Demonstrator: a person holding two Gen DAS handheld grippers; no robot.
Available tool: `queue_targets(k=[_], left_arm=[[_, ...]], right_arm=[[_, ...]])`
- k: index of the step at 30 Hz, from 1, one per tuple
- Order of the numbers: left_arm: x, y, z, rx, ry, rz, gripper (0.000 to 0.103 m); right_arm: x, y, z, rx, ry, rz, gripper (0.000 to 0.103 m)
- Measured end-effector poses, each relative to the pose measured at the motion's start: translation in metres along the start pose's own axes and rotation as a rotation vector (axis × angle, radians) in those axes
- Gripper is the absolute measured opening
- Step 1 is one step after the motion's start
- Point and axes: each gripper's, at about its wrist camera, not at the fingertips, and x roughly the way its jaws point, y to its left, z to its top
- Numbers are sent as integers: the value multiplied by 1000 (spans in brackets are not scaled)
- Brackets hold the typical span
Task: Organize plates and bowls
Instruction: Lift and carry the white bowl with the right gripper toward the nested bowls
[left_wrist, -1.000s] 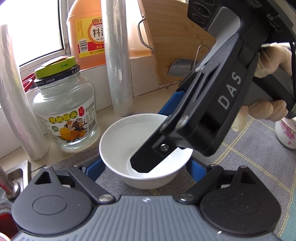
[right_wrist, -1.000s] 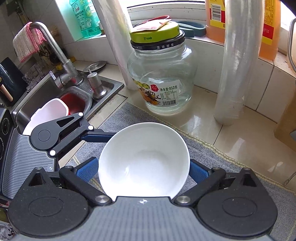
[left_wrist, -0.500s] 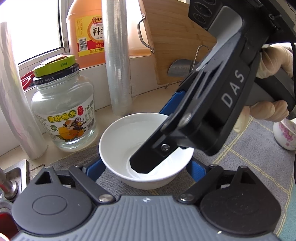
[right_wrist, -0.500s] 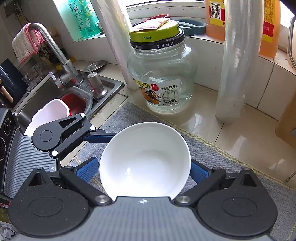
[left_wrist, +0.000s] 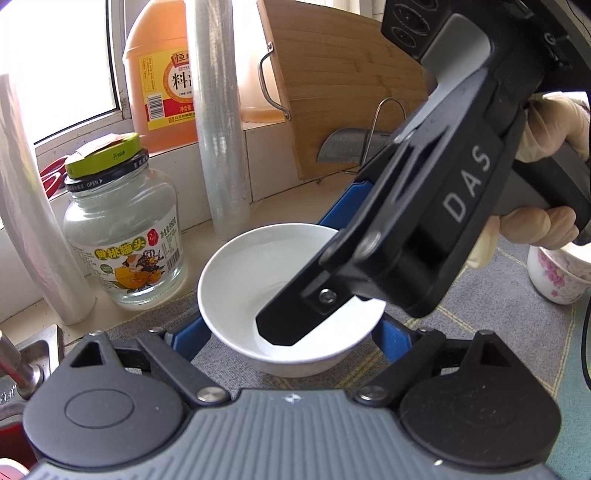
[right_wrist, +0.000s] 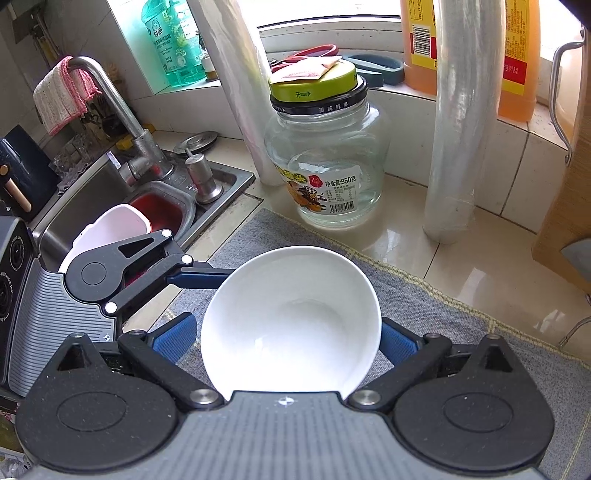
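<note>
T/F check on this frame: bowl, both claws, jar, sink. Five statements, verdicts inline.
1. The white bowl sits between the right claw's blue pads. True.
2. The bowl holds soup. False: it looks empty.
3. The glass jar has its lid on. True.
4. The bowl rests in the sink. False: it is over the grey mat.
5. The left claw flanks the same bowl. True.

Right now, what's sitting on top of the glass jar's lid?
A small paper packet lies on the jar's green lid. The packet covers part of the lid, so anything beneath it cannot be seen.
</note>
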Motion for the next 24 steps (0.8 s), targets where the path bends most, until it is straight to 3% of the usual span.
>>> queue_targets(k=[12, 24], left_arm=[[-24, -35, 12, 60, 19, 4, 93], [-47, -66, 13, 111, 22, -59, 93]], right_arm=[[-38, 14, -26, 17, -39, -27, 103], [-73, 25, -59, 61, -59, -68, 103]])
